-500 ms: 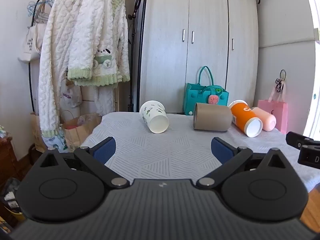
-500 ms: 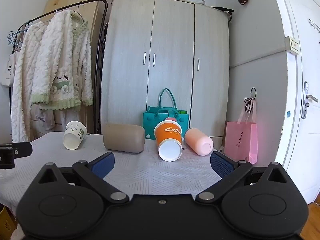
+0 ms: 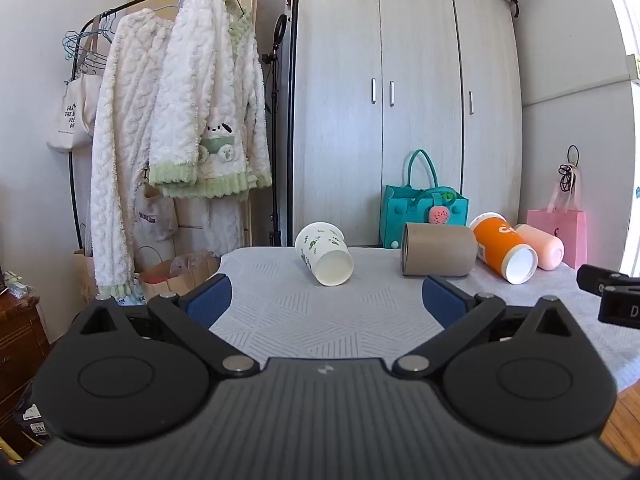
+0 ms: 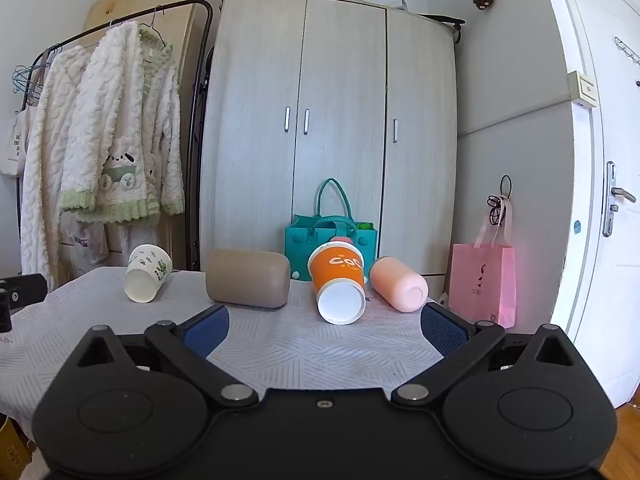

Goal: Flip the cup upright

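A: Looking at four cups on their sides along the far half of the table [image 3: 328, 320]: white cup [image 3: 324, 254] with green print, tan cup [image 3: 438, 250], orange cup [image 3: 502, 252], pink cup [image 3: 540, 246]

B: Which one, which hand?

A: Task doesn't say. Left gripper [image 3: 326, 300] sits straight behind the white cup, mouth tilted toward the camera and a bit right, long axis running roughly away from the fingers. Right gripper [image 4: 324, 326] lines up with the orange cup [image 4: 338, 282], mouth facing it, base pointing back at the teal bag [image 4: 330, 236]

B: Jaws?

A: Both spread wide, blue pads [image 3: 208, 300] well apart, nothing held. Neither touches a cup, both near but short of them

B: Tan and pink?

A: Tan lies crosswise between white and orange, seems to touch the orange; pink is just right of orange, base toward the right camera

B: Next move?

A: My guess, each hand takes the cup dead ahead. Axis points along the fingers, so the grip likely needs to come across the wall
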The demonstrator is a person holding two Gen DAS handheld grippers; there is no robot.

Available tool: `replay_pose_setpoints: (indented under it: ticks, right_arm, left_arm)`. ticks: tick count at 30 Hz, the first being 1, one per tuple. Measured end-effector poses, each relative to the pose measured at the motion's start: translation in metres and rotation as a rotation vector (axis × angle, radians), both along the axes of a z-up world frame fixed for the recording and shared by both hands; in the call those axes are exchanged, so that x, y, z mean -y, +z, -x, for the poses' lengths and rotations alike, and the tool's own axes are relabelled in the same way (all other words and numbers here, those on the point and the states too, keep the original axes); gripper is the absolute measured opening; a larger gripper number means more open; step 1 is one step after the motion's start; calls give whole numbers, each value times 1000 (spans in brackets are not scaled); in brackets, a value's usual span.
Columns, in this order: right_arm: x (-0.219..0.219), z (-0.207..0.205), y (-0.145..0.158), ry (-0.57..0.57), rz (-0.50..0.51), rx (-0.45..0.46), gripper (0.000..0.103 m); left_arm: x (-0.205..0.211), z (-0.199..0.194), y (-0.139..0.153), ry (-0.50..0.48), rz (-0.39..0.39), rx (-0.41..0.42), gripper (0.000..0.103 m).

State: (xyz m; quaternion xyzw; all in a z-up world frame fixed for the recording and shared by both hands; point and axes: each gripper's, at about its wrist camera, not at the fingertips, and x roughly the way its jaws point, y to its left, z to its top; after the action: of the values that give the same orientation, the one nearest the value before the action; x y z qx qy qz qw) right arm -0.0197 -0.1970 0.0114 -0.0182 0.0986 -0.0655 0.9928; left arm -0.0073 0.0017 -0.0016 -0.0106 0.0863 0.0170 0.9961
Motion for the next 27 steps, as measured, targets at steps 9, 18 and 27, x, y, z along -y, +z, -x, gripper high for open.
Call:
replay_pose_setpoints:
  ticks: [9, 18, 27]
  right_arm:
    - [3, -3, -3, 6, -5, 5, 103]
    - [5, -4, -4, 8, -23, -7, 103]
    - [4, -4, -5, 22, -36, -21, 103]
  left_arm:
    - [-2, 1, -2, -2, 1, 0, 103]
    - [-1, -2, -4, -1, -3, -11, 103]
    - [-5, -4, -5, 1, 9, -21, 103]
